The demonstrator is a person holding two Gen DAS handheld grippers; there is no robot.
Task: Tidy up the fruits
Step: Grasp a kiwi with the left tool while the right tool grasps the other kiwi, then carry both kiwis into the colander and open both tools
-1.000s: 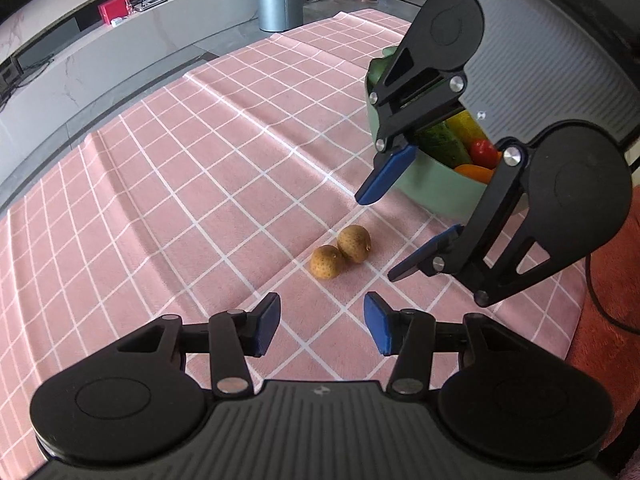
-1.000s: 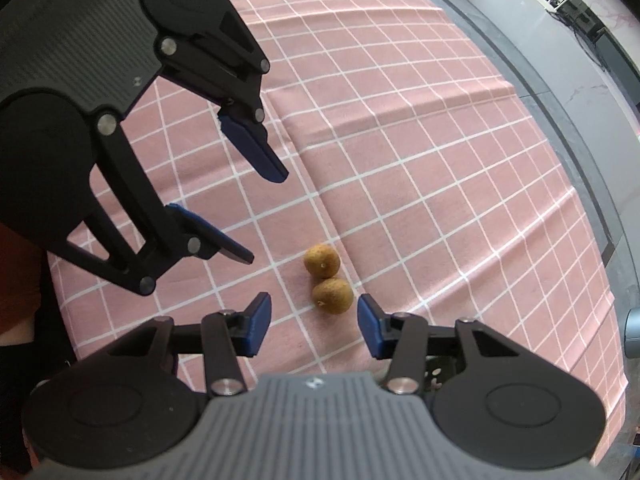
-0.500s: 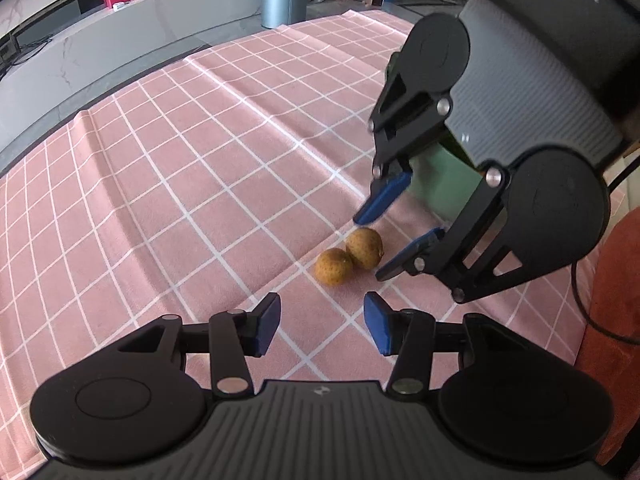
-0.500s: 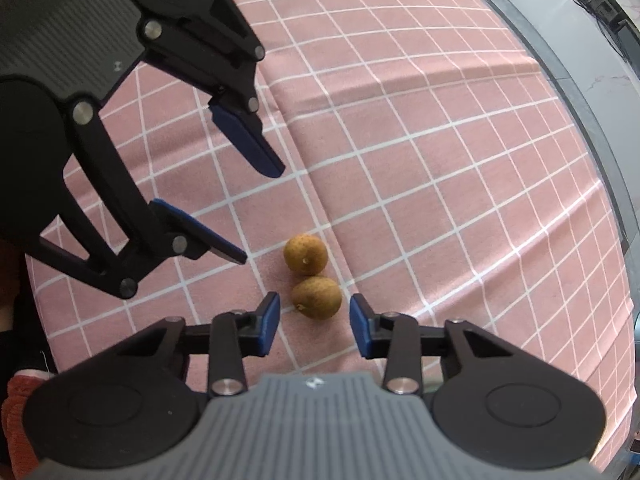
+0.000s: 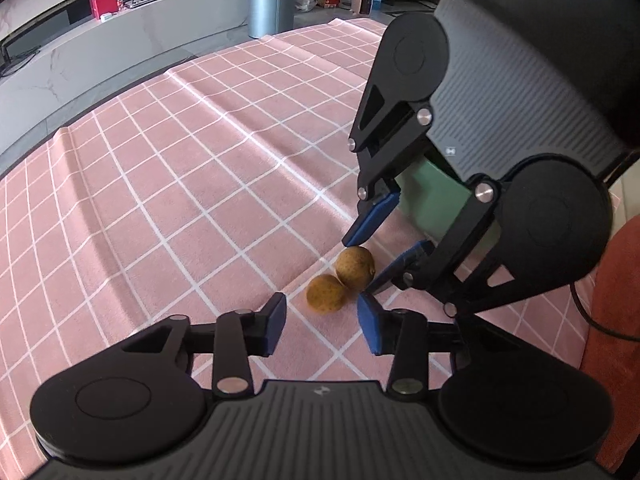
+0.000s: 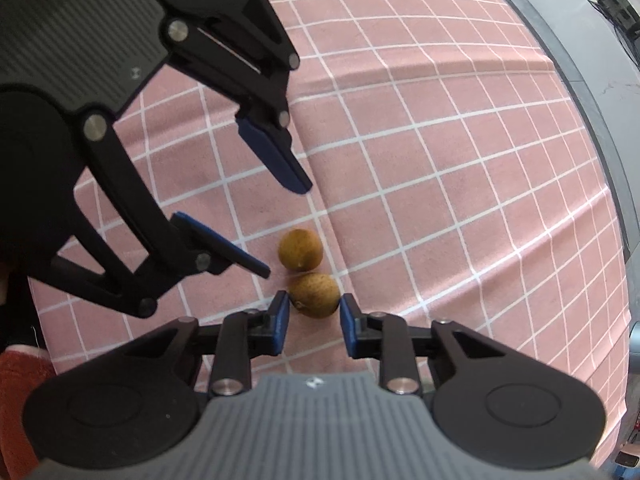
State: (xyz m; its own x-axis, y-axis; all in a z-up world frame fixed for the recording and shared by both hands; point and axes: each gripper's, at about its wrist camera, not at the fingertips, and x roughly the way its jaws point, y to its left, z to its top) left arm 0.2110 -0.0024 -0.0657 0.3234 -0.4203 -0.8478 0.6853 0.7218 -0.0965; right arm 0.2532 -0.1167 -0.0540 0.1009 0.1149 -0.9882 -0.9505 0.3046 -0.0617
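Observation:
Two small brown round fruits lie touching on the pink checked cloth. In the left wrist view one fruit (image 5: 326, 293) lies just ahead of my open left gripper (image 5: 322, 322), and the other fruit (image 5: 355, 267) sits between the fingers of my right gripper (image 5: 366, 266). In the right wrist view my right gripper (image 6: 312, 318) is open, its blue pads on either side of the near fruit (image 6: 315, 294), apart from it. The far fruit (image 6: 300, 249) lies beyond, close to my left gripper (image 6: 282, 226).
A green bowl (image 5: 434, 198) stands on the cloth behind the right gripper, mostly hidden. The pink checked cloth (image 5: 180, 184) stretches away to the left and far side. A grey table edge (image 6: 592, 92) runs along the right. A metal bin (image 5: 270, 0) stands on the floor beyond.
Both grippers have moved closer to the two fruits. My right gripper has narrowed and now brackets the nearer fruit. The green bowl is now mostly hidden behind the right gripper.

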